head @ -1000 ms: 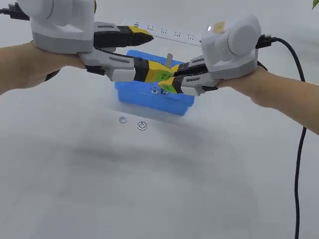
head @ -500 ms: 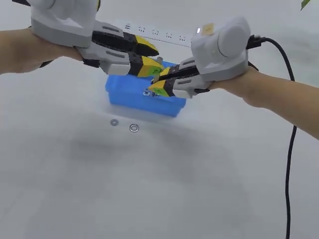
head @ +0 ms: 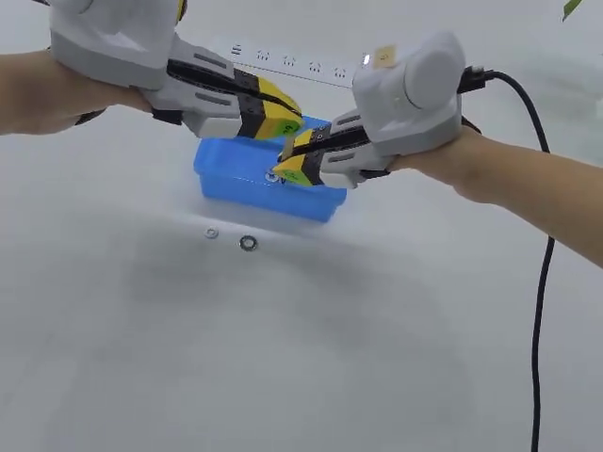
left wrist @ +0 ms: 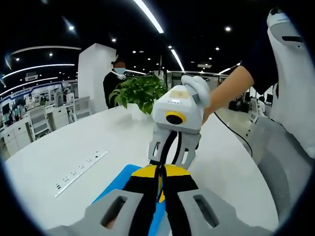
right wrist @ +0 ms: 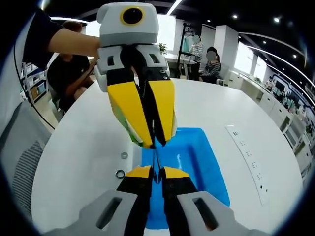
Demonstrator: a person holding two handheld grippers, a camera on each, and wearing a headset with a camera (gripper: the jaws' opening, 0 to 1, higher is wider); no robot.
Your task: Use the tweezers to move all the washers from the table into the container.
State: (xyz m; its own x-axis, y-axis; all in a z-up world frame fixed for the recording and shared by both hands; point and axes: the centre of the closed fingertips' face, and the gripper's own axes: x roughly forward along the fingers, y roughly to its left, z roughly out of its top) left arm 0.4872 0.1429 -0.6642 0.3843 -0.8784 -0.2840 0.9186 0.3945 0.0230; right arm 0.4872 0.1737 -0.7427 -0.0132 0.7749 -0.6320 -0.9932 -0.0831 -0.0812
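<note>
Two steel washers [head: 247, 243] beside blue container [head: 226, 181]

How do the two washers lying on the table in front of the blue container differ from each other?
Size: in the head view, the left washer looks smaller than the right washer.
Look: the left washer is pale and faint, while the right washer shows a darker ring with a clear hole.
Shared: both washers lie flat on the white table, apart from each other and outside the blue container.
</note>
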